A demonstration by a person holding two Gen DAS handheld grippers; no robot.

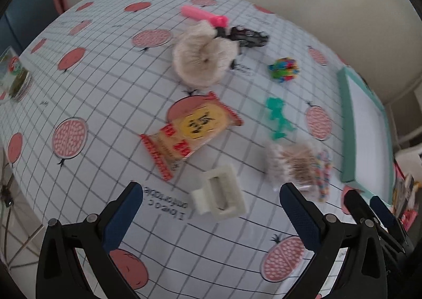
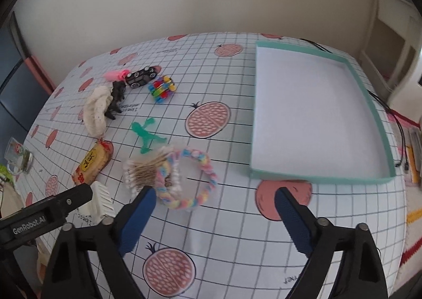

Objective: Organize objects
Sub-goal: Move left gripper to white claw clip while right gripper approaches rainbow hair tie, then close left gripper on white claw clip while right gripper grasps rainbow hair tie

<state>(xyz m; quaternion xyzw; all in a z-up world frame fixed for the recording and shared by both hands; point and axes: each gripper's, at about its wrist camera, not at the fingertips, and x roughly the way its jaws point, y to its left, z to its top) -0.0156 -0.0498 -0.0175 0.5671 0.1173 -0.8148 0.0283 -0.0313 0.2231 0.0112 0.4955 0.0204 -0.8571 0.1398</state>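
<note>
My left gripper (image 1: 211, 196) is open above a white hair claw (image 1: 220, 197), which lies between its fingers. Beyond it are a snack packet (image 1: 192, 131), a cream scrunchie (image 1: 203, 57), a green figure (image 1: 277, 118), a bag of cotton swabs (image 1: 290, 164), a multicoloured toy (image 1: 284, 69), a pink clip (image 1: 204, 15) and a black toy car (image 1: 248, 36). My right gripper (image 2: 213, 200) is open and empty, near a pastel braided ring (image 2: 190, 177) and the cotton swabs (image 2: 145, 169). The teal tray (image 2: 382, 130) is empty at the right.
A glass mug (image 2: 18, 157) stands at the table's left edge. Cables (image 2: 395, 119) run past the tray's right side. The fruit-print tablecloth (image 2: 237, 233) is bare in front of the right gripper. The left gripper's body (image 2: 44, 216) shows at the left of the right wrist view.
</note>
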